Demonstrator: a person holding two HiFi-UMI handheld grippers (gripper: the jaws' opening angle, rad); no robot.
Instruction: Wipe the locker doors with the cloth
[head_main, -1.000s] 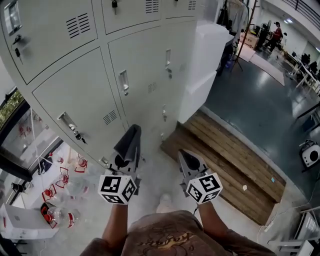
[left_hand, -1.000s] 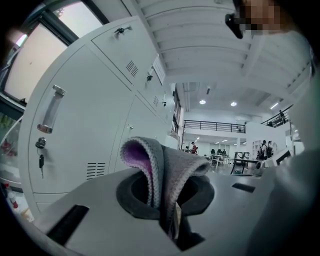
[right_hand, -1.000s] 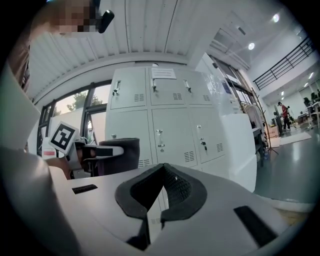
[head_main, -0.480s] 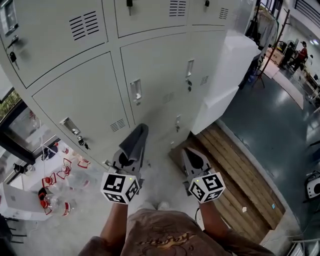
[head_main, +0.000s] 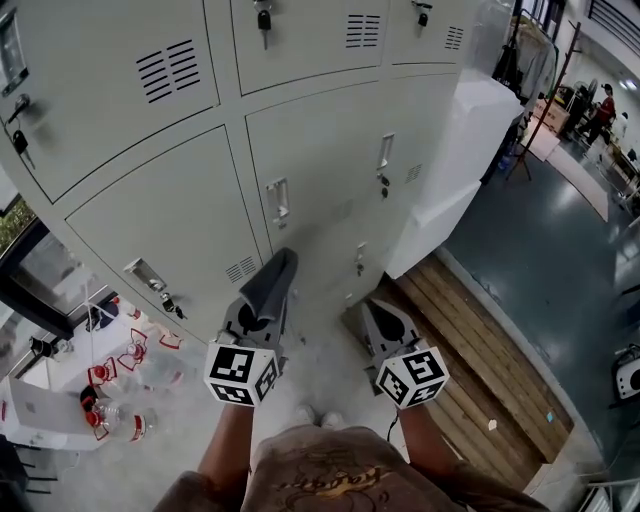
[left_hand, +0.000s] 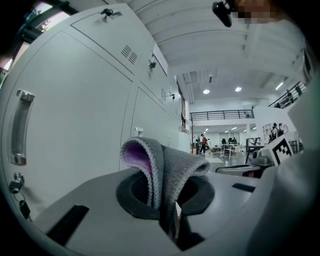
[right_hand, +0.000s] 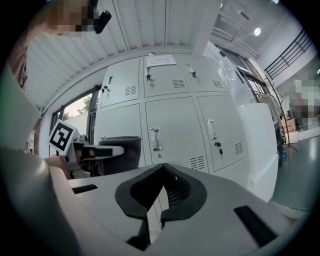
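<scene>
Grey locker doors (head_main: 310, 170) with handles and vent slots rise in front of me, also seen in the left gripper view (left_hand: 75, 115) and the right gripper view (right_hand: 172, 127). My left gripper (head_main: 262, 305) is shut on a folded grey cloth (head_main: 270, 280) with a purple inner face (left_hand: 165, 167). The cloth sticks out towards the lower doors, a short way off them. My right gripper (head_main: 385, 322) hangs beside it to the right, shut with nothing in it (right_hand: 161, 170), and points at the middle locker column.
A white cabinet (head_main: 450, 150) stands against the lockers' right end. A low wooden platform (head_main: 485, 345) lies below it, with dark floor (head_main: 560, 230) beyond. At the left is a window with red-and-white items (head_main: 120, 370). People stand far off.
The view has shifted so the lockers sit lower and more to the right in the frame. Both grippers keep their pose, and the cloth stays clamped in the left one.
</scene>
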